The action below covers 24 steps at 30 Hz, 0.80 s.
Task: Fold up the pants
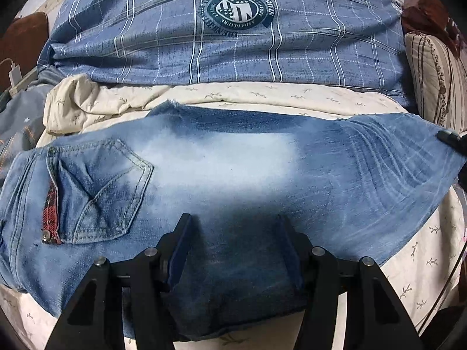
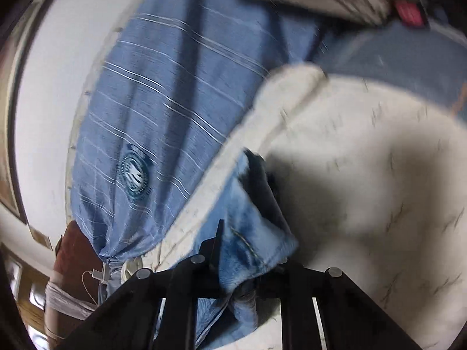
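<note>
Faded blue jeans (image 1: 221,169) lie folded lengthwise across the cream bedsheet (image 1: 408,250), with a back pocket (image 1: 102,192) at the left. My left gripper (image 1: 236,233) hovers over their near edge with its jaws wide apart and empty. My right gripper (image 1: 451,138) shows as a dark tip at the jeans' right end. In the right wrist view my right gripper (image 2: 251,239) is shut on a bunched end of the jeans (image 2: 256,233) and holds it lifted; the view is blurred.
A blue plaid quilt (image 1: 227,38) with a round badge lies piled behind the jeans. A striped pillow (image 1: 435,81) is at the right, a brown cushion (image 1: 23,40) and a white charger (image 1: 14,75) at the left. A white wall (image 2: 52,87) is beyond the quilt.
</note>
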Motion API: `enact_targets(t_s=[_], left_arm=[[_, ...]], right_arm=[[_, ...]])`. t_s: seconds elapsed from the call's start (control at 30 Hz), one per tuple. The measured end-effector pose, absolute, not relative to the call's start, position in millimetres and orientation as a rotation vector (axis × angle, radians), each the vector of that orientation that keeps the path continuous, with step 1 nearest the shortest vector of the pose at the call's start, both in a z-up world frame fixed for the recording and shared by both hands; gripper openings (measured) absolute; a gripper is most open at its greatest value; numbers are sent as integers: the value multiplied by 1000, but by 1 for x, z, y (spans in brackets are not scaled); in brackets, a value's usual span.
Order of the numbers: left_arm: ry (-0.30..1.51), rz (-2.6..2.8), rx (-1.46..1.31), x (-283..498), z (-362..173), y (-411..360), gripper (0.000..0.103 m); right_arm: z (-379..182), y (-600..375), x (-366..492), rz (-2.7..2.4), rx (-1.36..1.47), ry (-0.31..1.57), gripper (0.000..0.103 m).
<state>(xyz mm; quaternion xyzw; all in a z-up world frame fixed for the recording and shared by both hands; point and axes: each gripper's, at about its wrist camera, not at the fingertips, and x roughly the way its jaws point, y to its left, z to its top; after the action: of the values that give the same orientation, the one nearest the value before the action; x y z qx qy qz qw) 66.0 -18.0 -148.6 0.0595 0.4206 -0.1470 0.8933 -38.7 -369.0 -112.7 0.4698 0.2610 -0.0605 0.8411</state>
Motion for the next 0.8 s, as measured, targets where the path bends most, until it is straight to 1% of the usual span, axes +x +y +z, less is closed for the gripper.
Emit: enact_targets(t_s=[0.03,0.1,0.13,0.17,0.23,0.27,0.3,0.33,0.37,0.43,0.47,0.5,0.53,0.57,0.6,0.63,0.67,0.7,0.8], left_arm=[[874,-304,132,66,-149,-19,59],[893,-302,166,67,-154,-24,62],[896,-298,182,66,-156,-26,62],[889,-296,192,65,-156,-27,63],[883,-304,186,63,-153,-26,63],[881,-304,176,64,-152,-24,63],[873,-298,157,64,-150,-21,63],[855,-295,129,64,-145,-17,63],[839,-295,110,63,-142,-15,63],[798,-299,88,61,-134,-13,65],[786,-306,96,59,-133,-15,69],[789,-309,111,59,-134,-18,69],[801,-311,133,59,-137,-23,69],[825,-314,152,60,-142,-27,69],[855,-314,162,63,-147,-30,69],[880,-305,165,65,-151,-30,69],[893,-295,164,66,-153,-29,69],[901,-288,147,68,-153,-25,69],[895,-273,98,72,-147,-13,69]], right_arm=[[-115,-369,-39,-149,972,567,14],[-125,-371,-35,-188,951,603,14],[-138,-375,-34,-196,980,640,15],[-146,-379,-34,-192,1022,659,18],[-165,-391,-38,-156,1170,674,20],[-170,-394,-38,-130,1225,671,25],[-171,-395,-39,-96,1260,659,41],[-170,-394,-40,-67,1273,640,54],[-168,-392,-41,-50,1270,621,73],[-161,-383,-41,-39,1223,619,75],[-161,-379,-38,-41,1193,634,75],[-163,-375,-35,-44,1171,649,75],[-164,-370,-31,-40,1157,658,73],[-163,-368,-30,-47,1141,660,61],[-162,-366,-27,-66,1104,673,35],[-160,-364,-25,-90,1061,691,23],[-157,-362,-25,-113,1029,696,17],[-154,-360,-25,-124,1009,690,14],[-129,-345,-23,-126,912,662,11]])
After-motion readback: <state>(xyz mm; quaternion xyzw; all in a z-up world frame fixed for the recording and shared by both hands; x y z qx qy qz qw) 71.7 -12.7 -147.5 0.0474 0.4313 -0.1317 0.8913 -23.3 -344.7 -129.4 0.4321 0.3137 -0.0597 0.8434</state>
